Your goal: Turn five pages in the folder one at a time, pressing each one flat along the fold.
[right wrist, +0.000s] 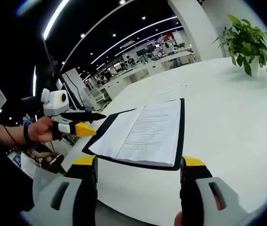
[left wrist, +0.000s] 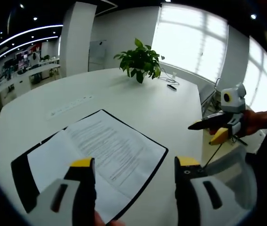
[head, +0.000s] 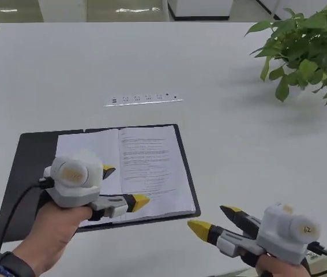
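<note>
A black folder [head: 33, 167] lies open on the white table, with a stack of printed pages [head: 149, 167] spread flat on its right half. My left gripper [head: 124, 186] hovers open over the lower part of the pages, holding nothing. My right gripper [head: 215, 219] is open too, above bare table just right of the folder's lower right corner. In the left gripper view my own yellow-tipped left gripper [left wrist: 134, 163] frames the pages [left wrist: 109, 150], and the right gripper [left wrist: 218, 129] shows at the right. The right gripper view has my right gripper [right wrist: 138, 161] facing the folder [right wrist: 100, 129], with the left gripper [right wrist: 84, 122] beyond it.
A potted green plant [head: 307, 52] stands at the table's far right. A strip of power sockets [head: 143, 99] is set into the tabletop behind the folder. The table's near edge runs just below both grippers. Desks and pillars fill the room beyond.
</note>
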The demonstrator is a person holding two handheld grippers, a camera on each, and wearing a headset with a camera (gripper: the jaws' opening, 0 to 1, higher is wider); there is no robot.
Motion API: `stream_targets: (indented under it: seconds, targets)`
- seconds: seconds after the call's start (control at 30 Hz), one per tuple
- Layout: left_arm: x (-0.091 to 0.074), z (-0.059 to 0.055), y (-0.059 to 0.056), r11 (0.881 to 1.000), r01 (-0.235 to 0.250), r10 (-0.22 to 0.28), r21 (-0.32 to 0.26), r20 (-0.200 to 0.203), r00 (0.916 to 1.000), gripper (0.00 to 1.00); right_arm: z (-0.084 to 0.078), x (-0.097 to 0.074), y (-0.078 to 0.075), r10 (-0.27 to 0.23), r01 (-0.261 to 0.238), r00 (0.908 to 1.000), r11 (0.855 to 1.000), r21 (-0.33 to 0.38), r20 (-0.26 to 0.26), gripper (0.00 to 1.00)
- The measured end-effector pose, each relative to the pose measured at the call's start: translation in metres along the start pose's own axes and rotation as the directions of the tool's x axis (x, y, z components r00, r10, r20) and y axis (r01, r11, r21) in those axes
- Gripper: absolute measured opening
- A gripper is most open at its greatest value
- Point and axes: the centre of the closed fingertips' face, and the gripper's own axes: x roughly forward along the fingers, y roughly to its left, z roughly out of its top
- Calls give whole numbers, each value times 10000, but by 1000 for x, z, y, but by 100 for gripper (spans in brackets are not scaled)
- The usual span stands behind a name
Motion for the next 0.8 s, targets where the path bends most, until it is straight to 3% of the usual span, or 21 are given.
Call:
stream_targets:
  seconds: [0.13, 0.27, 0.4, 0.63, 0.7, 0.77, 0.8]
  targets:
    - [14, 7, -7, 9998, 190, -190, -75, -33, 9998, 68, 0, 0, 0, 61, -61, 10000, 10000, 7, -27, 71]
    - [32, 5, -11, 9992, 355, -348, 205, -362, 9987, 68, -1, 0, -1, 113, -113, 9999, 9999, 6, -112, 71]
    - [48, -6, -14, 9993, 369, -365, 29, -855, 9957, 69, -1, -1, -4, 66, -65, 9999, 9999, 100, -90, 70]
    - [71, -15, -18, 9994, 356, -347, 48, -1250, 9915, 67, -6, -2, -8, 38, -35, 9999, 9995, 315, -98, 70]
    - [80, -19, -17, 9997, 233, -236, -32, -1402, 9898, 67, -6, -2, -9, 47, -43, 9999, 9995, 322, -132, 70]
    - [85, -26, -13, 9987, -93, 180, 498, -1781, 9839, 65, -5, -3, -11, 39, -35, 9999, 9993, 368, -101, 69]
    - [90, -29, -14, 9992, -114, 184, 385, -1875, 9821, 66, -5, -3, -12, 29, -26, 10000, 9991, 419, -63, 69]
